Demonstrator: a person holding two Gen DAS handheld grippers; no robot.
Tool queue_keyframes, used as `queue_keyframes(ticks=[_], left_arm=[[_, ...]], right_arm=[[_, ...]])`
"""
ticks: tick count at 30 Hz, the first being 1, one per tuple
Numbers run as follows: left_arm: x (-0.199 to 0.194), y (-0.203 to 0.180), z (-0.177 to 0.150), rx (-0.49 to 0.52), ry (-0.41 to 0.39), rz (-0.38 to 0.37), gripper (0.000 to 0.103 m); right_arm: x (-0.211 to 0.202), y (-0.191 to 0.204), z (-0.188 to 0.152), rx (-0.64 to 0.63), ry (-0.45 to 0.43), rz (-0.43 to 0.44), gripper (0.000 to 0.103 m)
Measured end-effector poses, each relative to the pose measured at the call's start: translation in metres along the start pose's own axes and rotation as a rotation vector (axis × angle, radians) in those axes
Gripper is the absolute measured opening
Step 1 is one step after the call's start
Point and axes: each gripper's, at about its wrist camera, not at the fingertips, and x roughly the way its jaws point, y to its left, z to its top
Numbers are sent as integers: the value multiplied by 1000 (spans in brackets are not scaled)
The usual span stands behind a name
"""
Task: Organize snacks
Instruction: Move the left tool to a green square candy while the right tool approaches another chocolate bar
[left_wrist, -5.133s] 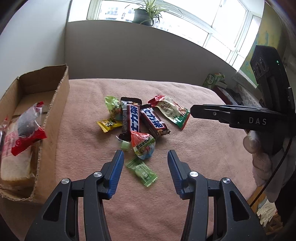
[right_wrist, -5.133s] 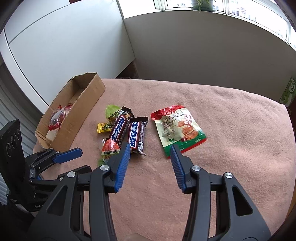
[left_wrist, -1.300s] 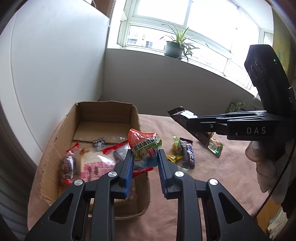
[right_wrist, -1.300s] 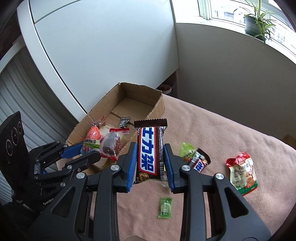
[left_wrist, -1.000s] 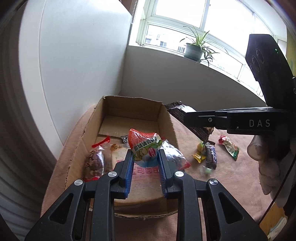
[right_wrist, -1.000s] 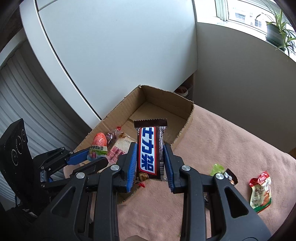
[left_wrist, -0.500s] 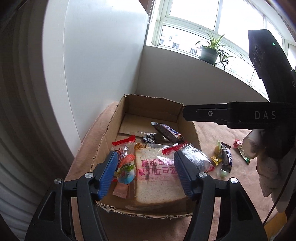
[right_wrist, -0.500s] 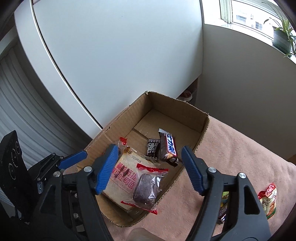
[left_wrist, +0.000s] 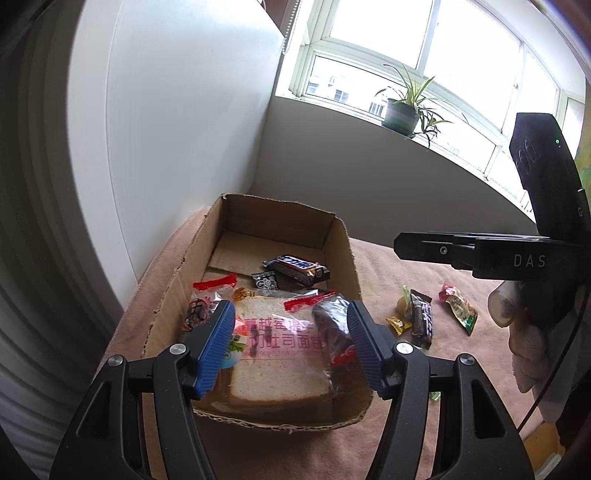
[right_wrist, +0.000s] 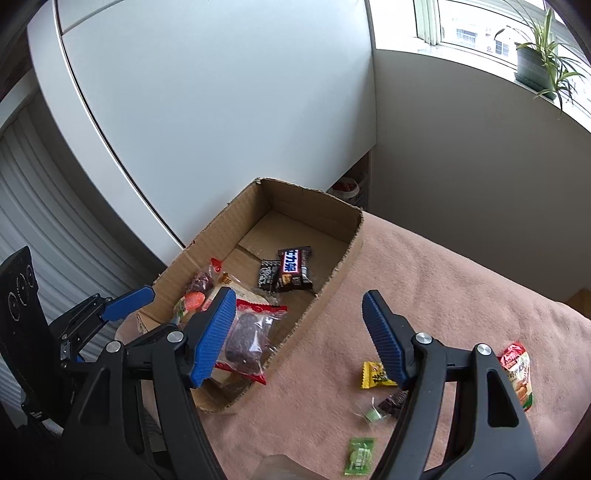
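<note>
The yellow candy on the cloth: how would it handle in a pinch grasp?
The yellow candy looks small and light. Its crinkly wrapper would likely crumple and slip between open fingers. Lying flat on the soft cloth, it probably won't roll.

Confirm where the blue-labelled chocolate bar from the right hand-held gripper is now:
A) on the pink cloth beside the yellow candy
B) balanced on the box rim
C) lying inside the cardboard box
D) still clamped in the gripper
C. The chocolate bar lies flat on the floor of the cardboard box, next to a small black packet, and the right hand-held gripper is open and empty.
</note>
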Motion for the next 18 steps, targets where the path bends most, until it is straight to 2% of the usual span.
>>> queue_keyframes(ticks=[8,18], left_arm=[[4,-36,-4,48,18,-73,63],[12,-85,-22,124,66,-157,62]], right_arm=[[-29,-61,-31,98,2,-57,73],[-42,-109,-70,177,39,-89,73]])
